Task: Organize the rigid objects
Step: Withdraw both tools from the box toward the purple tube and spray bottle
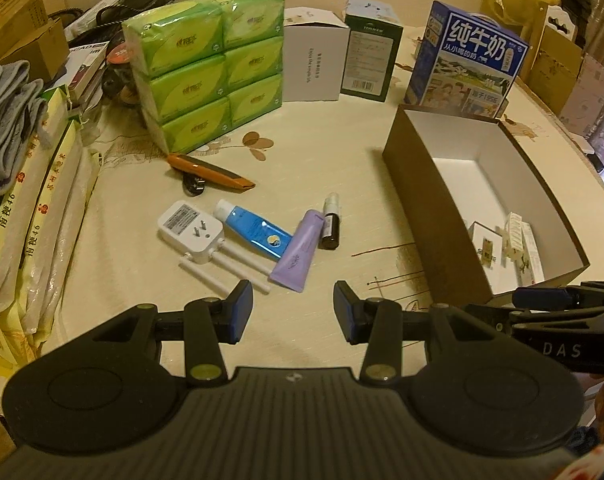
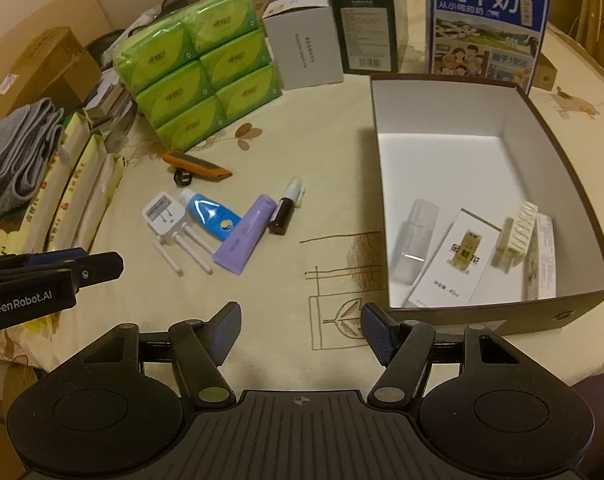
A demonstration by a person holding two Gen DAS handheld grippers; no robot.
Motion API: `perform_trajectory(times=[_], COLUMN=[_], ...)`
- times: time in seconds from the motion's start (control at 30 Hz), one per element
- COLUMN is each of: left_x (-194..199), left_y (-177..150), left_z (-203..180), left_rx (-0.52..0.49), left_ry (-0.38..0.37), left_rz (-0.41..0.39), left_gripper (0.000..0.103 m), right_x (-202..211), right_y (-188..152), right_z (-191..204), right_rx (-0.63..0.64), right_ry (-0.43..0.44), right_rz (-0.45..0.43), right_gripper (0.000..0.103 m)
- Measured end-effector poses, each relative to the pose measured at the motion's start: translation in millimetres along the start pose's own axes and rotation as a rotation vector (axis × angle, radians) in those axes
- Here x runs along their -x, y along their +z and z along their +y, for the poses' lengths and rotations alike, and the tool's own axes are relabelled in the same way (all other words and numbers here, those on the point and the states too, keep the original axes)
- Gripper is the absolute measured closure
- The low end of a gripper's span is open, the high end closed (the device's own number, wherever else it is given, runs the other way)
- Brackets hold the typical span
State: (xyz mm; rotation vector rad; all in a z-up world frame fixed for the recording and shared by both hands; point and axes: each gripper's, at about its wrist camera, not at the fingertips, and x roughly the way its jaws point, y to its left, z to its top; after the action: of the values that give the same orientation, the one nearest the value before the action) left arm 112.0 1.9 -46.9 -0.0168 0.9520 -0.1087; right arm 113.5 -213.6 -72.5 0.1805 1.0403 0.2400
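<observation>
A cream cloth with a leaf print covered the table [image 2: 302, 208], which was crowded along its far and left edges. At the back stood one wrapped pack of green tissues [image 1: 210, 76] showing six packets on its face, one white carton [image 1: 315, 63], one dark green carton [image 1: 371, 62] and one blue milk carton [image 1: 465, 64]. At the left lay a stack of rice bags [image 1: 34, 200] with grey folded cloth [image 1: 10, 120] on top.

In the middle of the table six loose things lay close together: one orange knife-shaped tool [image 1: 210, 171], one white plug adapter [image 1: 190, 229] with two white rods [image 1: 222, 272] just beside it, one blue tube [image 1: 254, 230], one purple tube [image 1: 298, 250] touching the blue one, and one small dark bottle [image 1: 329, 226] with a white cap beside the purple tube.

To the right sat one open brown box [image 2: 497, 316] with a white inside. In it lay four things near the close end: one clear bottle [image 2: 415, 240], one white carton with a gold label [image 2: 457, 260], one cream ribbed item [image 2: 517, 236] and one more white carton [image 2: 543, 256] against the wall.

The left hand-held gripper [image 1: 293, 312] hung over bare cloth short of the tubes, its jaws parted and holding nothing. The right hand-held gripper [image 2: 300, 332] hung beside the box's near corner, its jaws parted wider, also holding nothing.
</observation>
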Motion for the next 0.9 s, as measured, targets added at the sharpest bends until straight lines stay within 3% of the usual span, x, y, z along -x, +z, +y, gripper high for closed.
perform_trajectory(times=[0.73, 0.9], left_x=[-42, -60], left_y=[-1, 0], left_z=[39, 39], left_rx=[0.081, 0.061], left_ry=[0.052, 0.040], left_rz=[0.049, 0.042], left_gripper=[0.064, 0.064], right_x=[-63, -82], right_y=[21, 29], right_z=[25, 28], right_rx=[0.075, 0.090], right_ry=[0.000, 0.000], right_rz=[0.026, 0.013], right_gripper=[0.040, 0.040])
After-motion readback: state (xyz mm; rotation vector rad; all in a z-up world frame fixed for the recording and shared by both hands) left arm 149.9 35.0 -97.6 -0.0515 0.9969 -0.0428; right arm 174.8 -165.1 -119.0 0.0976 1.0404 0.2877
